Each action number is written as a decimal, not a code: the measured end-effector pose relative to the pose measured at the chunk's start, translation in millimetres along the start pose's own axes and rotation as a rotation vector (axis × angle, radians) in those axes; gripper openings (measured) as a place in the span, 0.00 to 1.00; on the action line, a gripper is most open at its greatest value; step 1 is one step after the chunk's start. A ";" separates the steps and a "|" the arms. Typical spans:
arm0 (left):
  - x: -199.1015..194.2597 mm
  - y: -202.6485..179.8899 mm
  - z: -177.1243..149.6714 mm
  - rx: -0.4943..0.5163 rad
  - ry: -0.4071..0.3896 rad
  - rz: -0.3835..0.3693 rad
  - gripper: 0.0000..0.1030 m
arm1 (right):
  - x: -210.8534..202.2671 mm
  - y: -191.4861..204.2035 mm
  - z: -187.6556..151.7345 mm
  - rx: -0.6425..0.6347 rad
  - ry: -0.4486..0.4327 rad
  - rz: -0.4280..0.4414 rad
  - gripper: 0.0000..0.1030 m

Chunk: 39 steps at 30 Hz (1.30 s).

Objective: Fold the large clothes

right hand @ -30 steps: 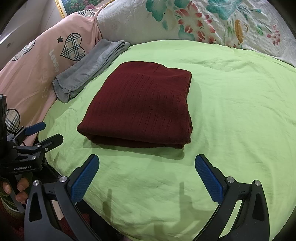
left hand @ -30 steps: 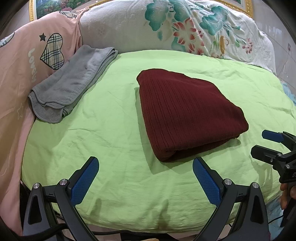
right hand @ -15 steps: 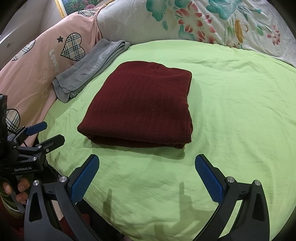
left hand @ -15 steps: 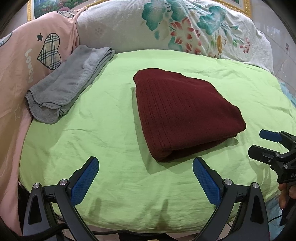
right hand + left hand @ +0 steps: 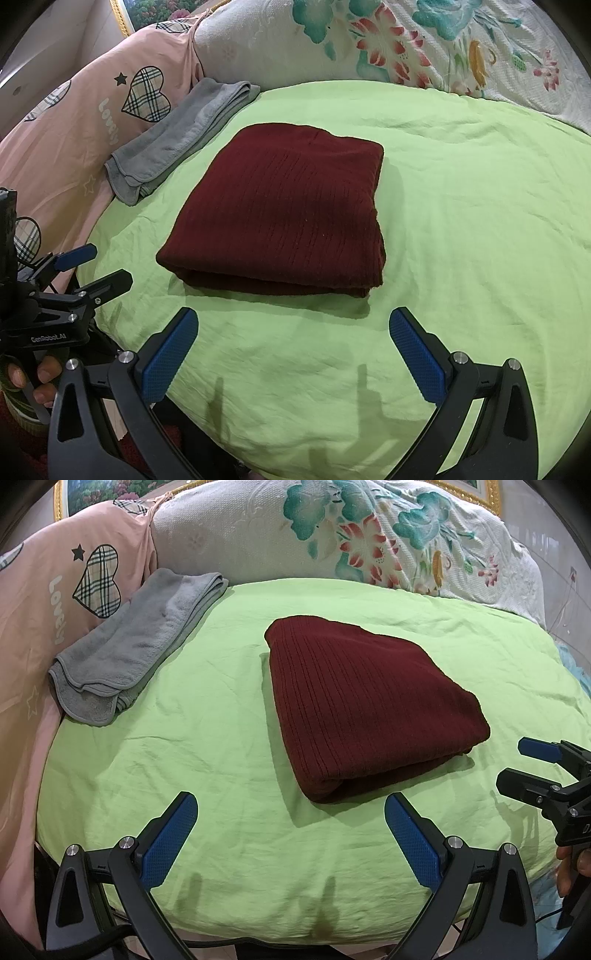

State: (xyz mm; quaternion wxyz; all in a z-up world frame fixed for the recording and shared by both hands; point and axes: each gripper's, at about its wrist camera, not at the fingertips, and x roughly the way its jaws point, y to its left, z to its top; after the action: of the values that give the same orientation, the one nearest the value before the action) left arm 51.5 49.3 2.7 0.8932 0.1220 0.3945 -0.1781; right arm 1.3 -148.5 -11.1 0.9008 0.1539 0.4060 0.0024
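Observation:
A dark red ribbed knit garment lies folded into a thick rectangle on the light green sheet; it also shows in the right wrist view. My left gripper is open and empty, just short of the garment's near corner. It shows at the left of the right wrist view. My right gripper is open and empty, just short of the garment's near folded edge. It shows at the right edge of the left wrist view.
A folded grey towel lies at the sheet's far left edge. A pink cover with plaid hearts is at the left. A white floral quilt runs along the back. The sheet's near edge drops off below the grippers.
The left wrist view has shifted slightly, so the garment and towel sit a little further left in it. Both grippers stay open; the garment has not moved.

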 end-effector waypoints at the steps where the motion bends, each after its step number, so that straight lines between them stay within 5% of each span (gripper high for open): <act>1: 0.0 0.0 0.0 0.000 0.000 0.000 0.99 | 0.0 -0.2 0.1 0.000 0.000 0.000 1.00; 39: -3.9 -1.8 3.4 -0.012 -0.003 -0.006 0.99 | -1.2 4.4 7.7 0.001 -0.002 0.013 1.00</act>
State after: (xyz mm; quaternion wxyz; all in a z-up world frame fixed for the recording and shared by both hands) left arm 50.6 47.3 7.7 0.8939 0.1153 0.3947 -0.1787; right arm 6.7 -146.7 -4.2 0.9012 0.1569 0.4039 0.0081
